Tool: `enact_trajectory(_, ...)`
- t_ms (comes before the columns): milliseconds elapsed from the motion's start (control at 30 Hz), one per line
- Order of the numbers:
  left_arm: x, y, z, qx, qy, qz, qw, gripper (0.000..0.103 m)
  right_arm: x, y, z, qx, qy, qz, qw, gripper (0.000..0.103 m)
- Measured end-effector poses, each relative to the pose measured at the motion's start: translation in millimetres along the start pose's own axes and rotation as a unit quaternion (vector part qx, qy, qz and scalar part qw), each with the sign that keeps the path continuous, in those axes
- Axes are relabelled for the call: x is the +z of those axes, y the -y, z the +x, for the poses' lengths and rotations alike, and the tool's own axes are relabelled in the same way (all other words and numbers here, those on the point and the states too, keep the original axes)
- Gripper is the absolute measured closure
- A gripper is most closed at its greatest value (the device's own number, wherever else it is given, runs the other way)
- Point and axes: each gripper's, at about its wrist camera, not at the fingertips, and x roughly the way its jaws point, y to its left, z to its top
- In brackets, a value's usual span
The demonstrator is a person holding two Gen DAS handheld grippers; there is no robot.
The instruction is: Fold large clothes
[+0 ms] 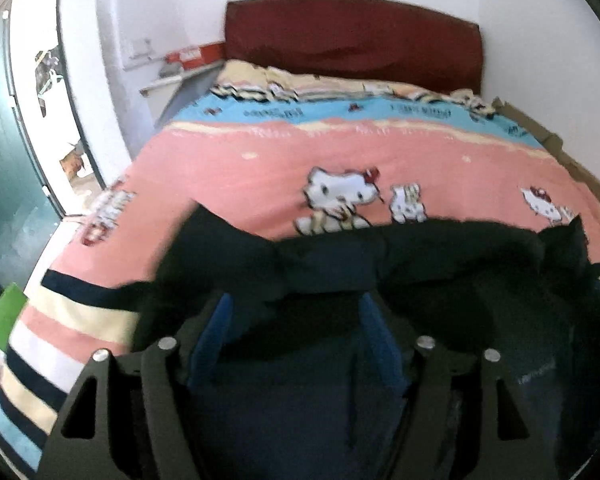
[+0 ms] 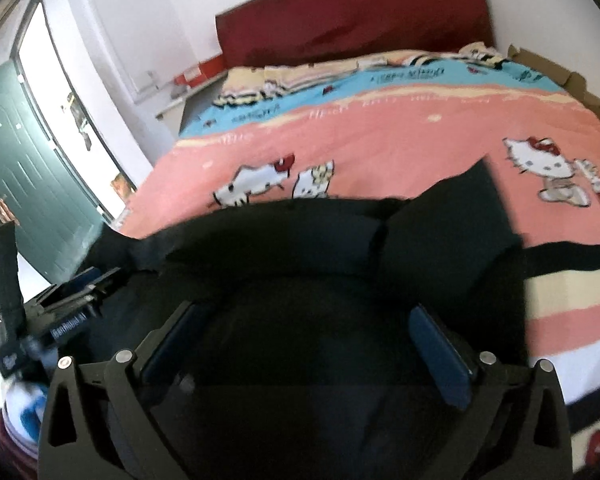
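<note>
Left wrist view: left gripper [image 1: 294, 312] nearest, blue pads [image 1: 374, 344] spread apart, dark garment [image 1: 420, 256] draped over and between them; fingertips hidden under the cloth, so can't tell if it's actually grasped. Garment bunched at the near edge of the bed [image 1: 260, 168], over the pink cartoon-cat bedspread. Red headboard [image 1: 352, 40] at the far edge.

Right wrist view: right gripper [image 2: 304, 320] nearest, blue pads [image 2: 440, 352] wide apart, garment [image 2: 300, 248] covering the gap; grip can't tell. Garment lies along the bed's [image 2: 380, 140] near edge. Left gripper [image 2: 74, 296] at the garment's left end. Green door [image 2: 24, 168] far left.
</note>
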Motion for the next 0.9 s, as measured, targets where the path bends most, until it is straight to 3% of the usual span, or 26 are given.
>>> enact_trajectory(200,12.0,-44.1,-38.7,0.020,0.006,-0.024,0.9995,0.034,2.0,20.7,-58.6,-0.035,0.023,0.002,0.999,0.000)
enact_trajectory(333,2.3,-74.0,-36.9,0.006,-0.024,-0.043,0.9988,0.034,-4.7,30.2,-74.4,-0.037,0.013,0.009,0.999,0.001)
enact_trajectory(467,-21.5,-104.9,-18.6,-0.010,-0.070,-0.065,0.9954,0.034,-16.3,49.9,-61.8,-0.050,-0.022,0.022,0.998,0.001)
enact_trajectory(633,-51.7,-116.4,12.1,-0.046,-0.119,-0.061,0.9899,0.034,-37.4,76.2,-27.4,-0.049,-0.079,0.054,0.994,0.001)
enact_trajectory(667,-56.6,-118.6,18.2,-0.049,-0.126,-0.063,0.9887,0.032,-41.6,80.5,-19.0,-0.049,-0.094,0.057,0.993,0.001)
enact_trajectory(767,-66.9,-126.3,32.0,-0.039,-0.129,-0.065,0.9887,0.012,-54.8,98.2,3.8,-0.055,-0.129,0.073,0.987,0.001)
enact_trajectory(900,-83.3,-136.5,53.1,-0.054,-0.142,-0.088,0.9845,0.000,-64.7,118.3,19.5,-0.005,-0.153,0.113,0.982,0.000)
